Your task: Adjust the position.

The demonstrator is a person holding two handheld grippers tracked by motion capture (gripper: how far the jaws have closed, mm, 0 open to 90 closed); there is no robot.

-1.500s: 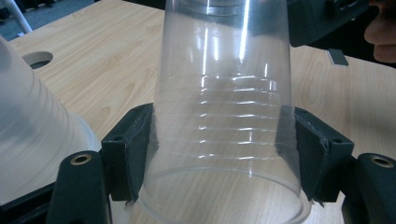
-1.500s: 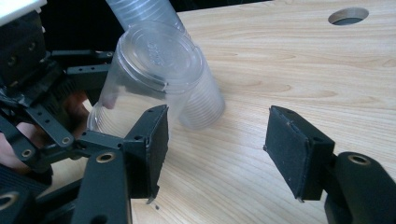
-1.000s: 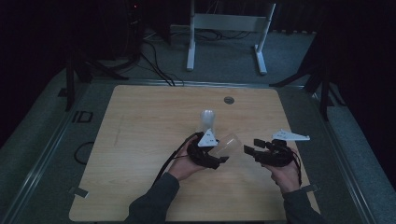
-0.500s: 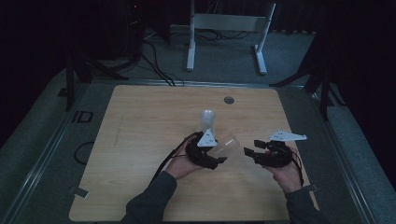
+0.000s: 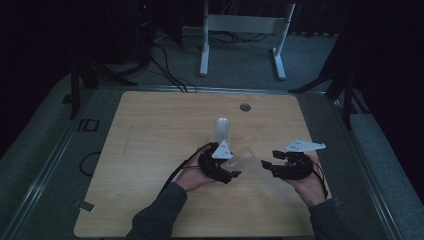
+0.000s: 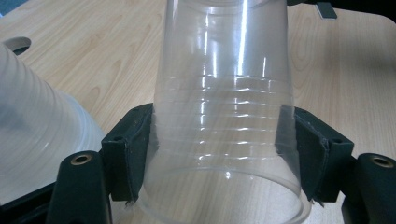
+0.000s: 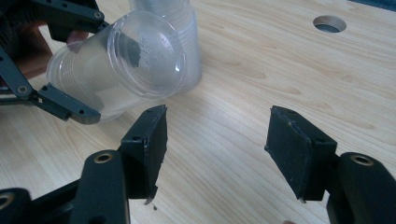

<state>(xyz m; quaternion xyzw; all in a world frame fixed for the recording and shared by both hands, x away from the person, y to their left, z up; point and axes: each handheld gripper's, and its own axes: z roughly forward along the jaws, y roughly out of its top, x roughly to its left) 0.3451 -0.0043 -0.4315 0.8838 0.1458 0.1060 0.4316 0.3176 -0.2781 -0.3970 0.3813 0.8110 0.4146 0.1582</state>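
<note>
Your left tool clamps a clear ribbed plastic cup near its rim, pads pressed to both sides, cup lying sideways just above the pale wooden tabletop. Behind it stands an upturned stack of clear plastic cups, close beside the held one. Judged: one cup is pulled free; handing over or setting down is left.

Your right tool faces the cup's base, jaws apart, just been opening, nothing between them.

Count: one separated cup, one stack (number within unreadable), two tools, one round tabletop hole.
</note>
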